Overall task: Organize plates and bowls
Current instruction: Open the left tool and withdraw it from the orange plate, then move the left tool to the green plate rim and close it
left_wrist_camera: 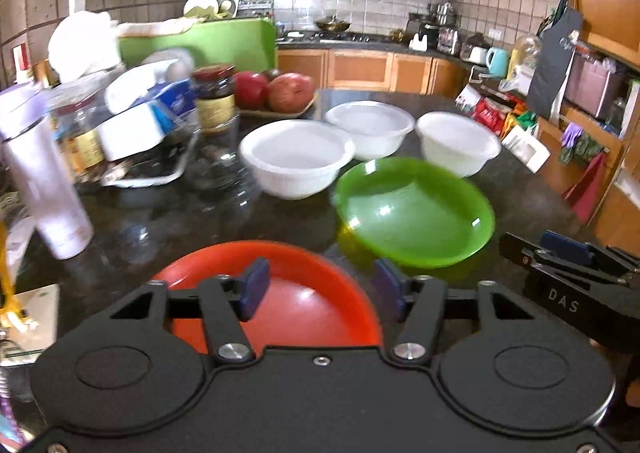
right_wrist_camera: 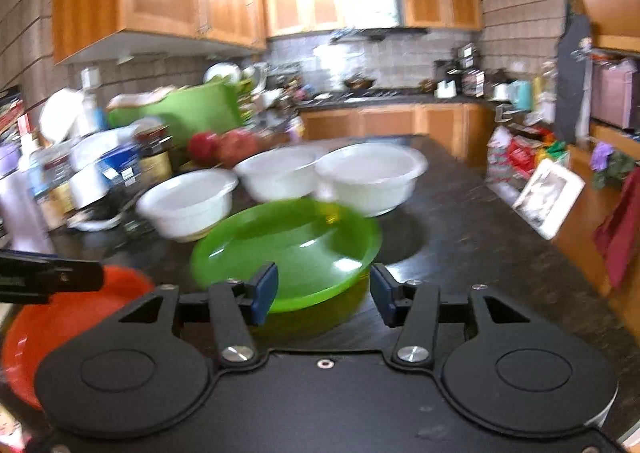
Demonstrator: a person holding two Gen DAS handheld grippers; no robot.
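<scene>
1. On the left wrist feed, my left gripper (left_wrist_camera: 320,289) fills the bottom of the frame with its jaws spread wide and nothing between the blue pads (left_wrist_camera: 254,287).
2. The red plate (left_wrist_camera: 296,309) sits at lower centre, right under those open fingers, on the dark stone countertop (left_wrist_camera: 200,213). I cannot tell whether the pads touch it.
3. The green plate (left_wrist_camera: 414,213) lies right of centre, just beyond the red one, and looks tilted, with its near rim toward the lens.
4. Behind the green plate, three white bowls line up across the middle of the frame: the left white bowl (left_wrist_camera: 296,157), the middle white bowl (left_wrist_camera: 370,129) and the right white bowl (left_wrist_camera: 456,143), all upright and close together.
5. At the lower right edge of this same view I see my right gripper (left_wrist_camera: 568,253), dark, with lettering on its side.
6. Switching to the right wrist feed, which is quite blurred: the right gripper (right_wrist_camera: 324,291) is also wide open and holds nothing.
7. The green plate (right_wrist_camera: 288,249) is at centre frame, just past the blue fingertips (right_wrist_camera: 266,293), with its near rim between them. Contact is unclear.
8. The red plate (right_wrist_camera: 68,333) shows at lower left, partly covered by the left gripper (right_wrist_camera: 52,277) coming in from the left edge.
9. The three white bowls (right_wrist_camera: 280,173) stand in the middle distance, with red apples (right_wrist_camera: 224,147) behind them and a clutter of jars (right_wrist_camera: 154,151) at left.
</scene>
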